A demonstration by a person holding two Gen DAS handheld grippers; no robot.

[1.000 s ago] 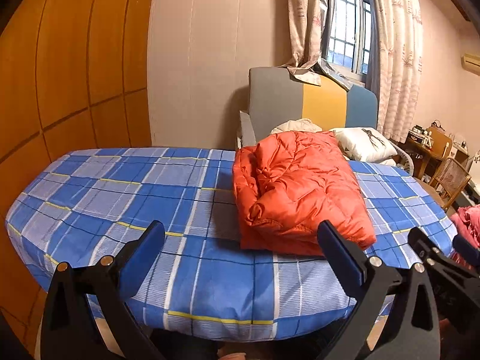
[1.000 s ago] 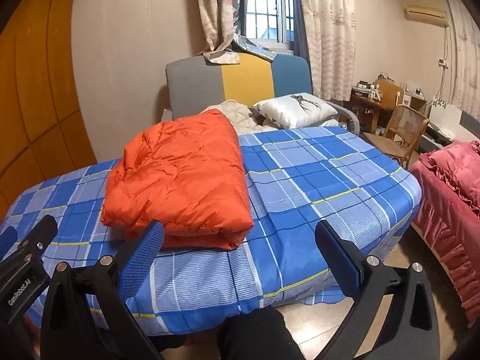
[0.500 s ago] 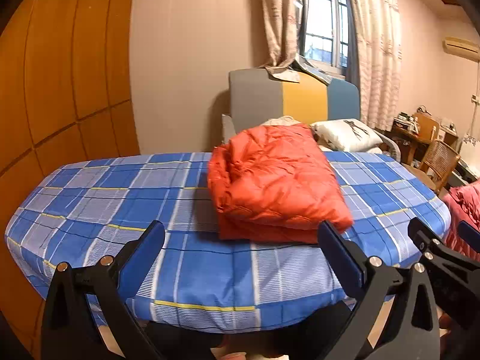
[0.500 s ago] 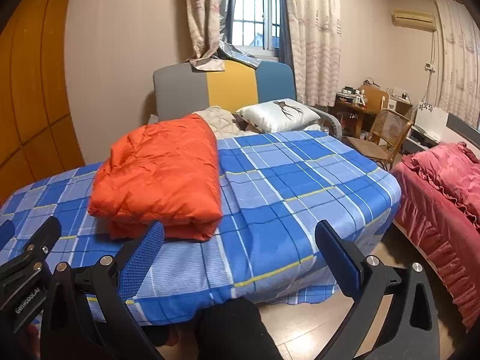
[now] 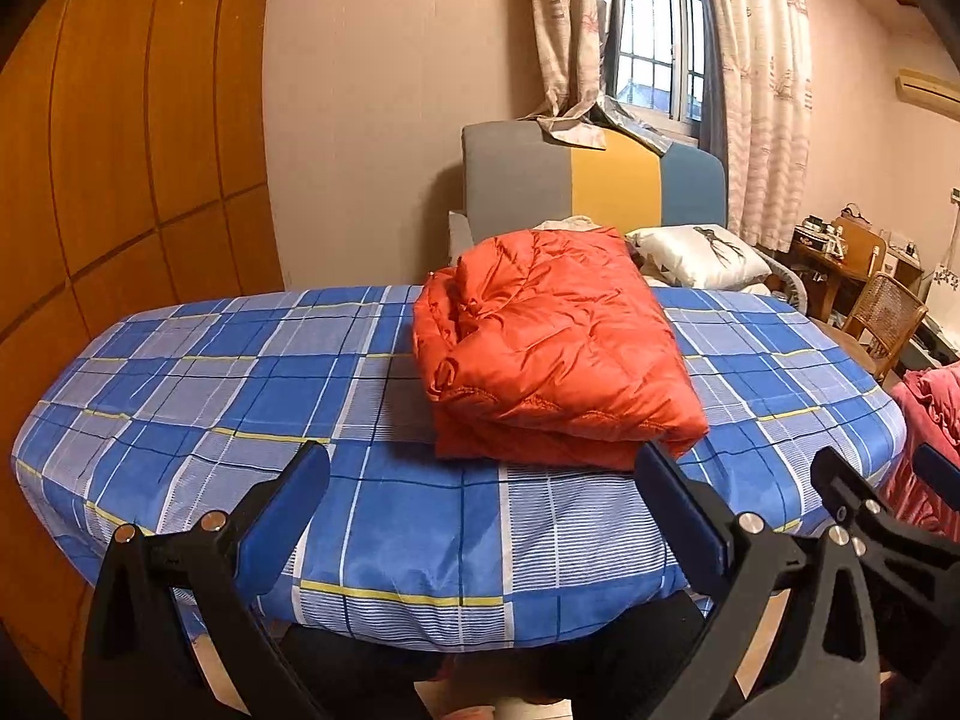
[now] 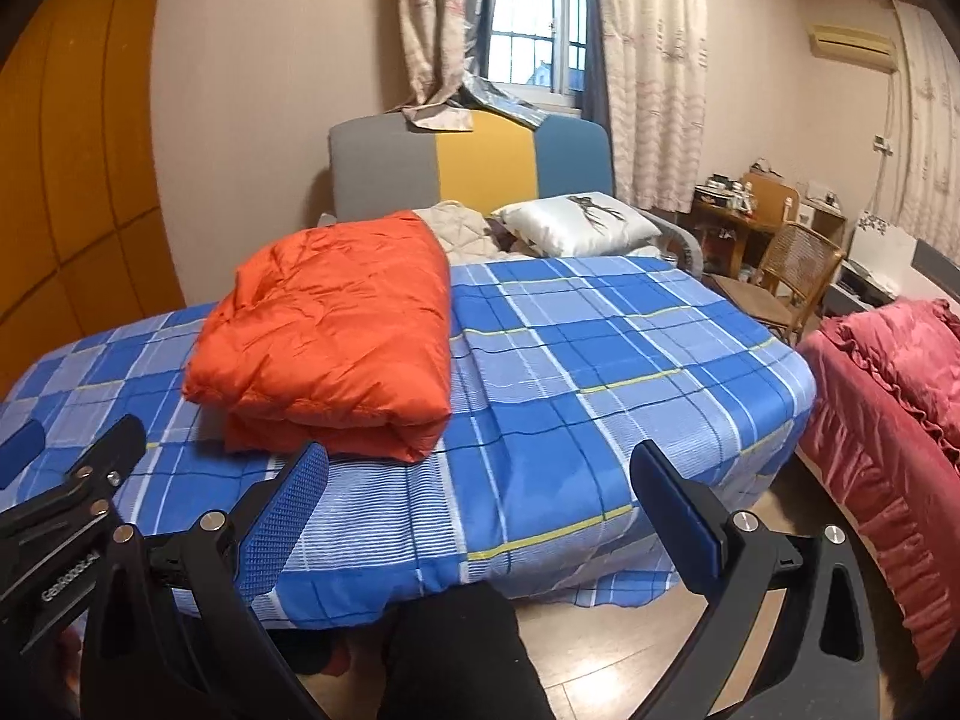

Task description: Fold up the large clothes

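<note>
An orange puffer jacket (image 5: 552, 348) lies folded into a thick rectangle on the blue plaid bed cover (image 5: 240, 396). In the right wrist view the same folded orange jacket (image 6: 342, 324) rests left of centre on the bed cover (image 6: 600, 372). My left gripper (image 5: 480, 480) is open, held back from the bed's near edge, with nothing between its fingers. The right gripper (image 6: 480, 474) is open too, off the bed's near edge and to the right of the jacket. Each view catches the other gripper at its edge.
A grey, yellow and blue headboard (image 5: 594, 180) and a white pillow (image 5: 696, 255) stand behind the bed. A wicker chair (image 6: 786, 276) and cluttered desk (image 6: 738, 204) are at the right. A red quilted bed (image 6: 888, 396) sits close on the right. A dark trouser leg (image 6: 456, 654) shows below.
Both grippers have drawn back and lowered from the bed, so the folded jacket looks smaller and farther away. The jacket itself stays put.
</note>
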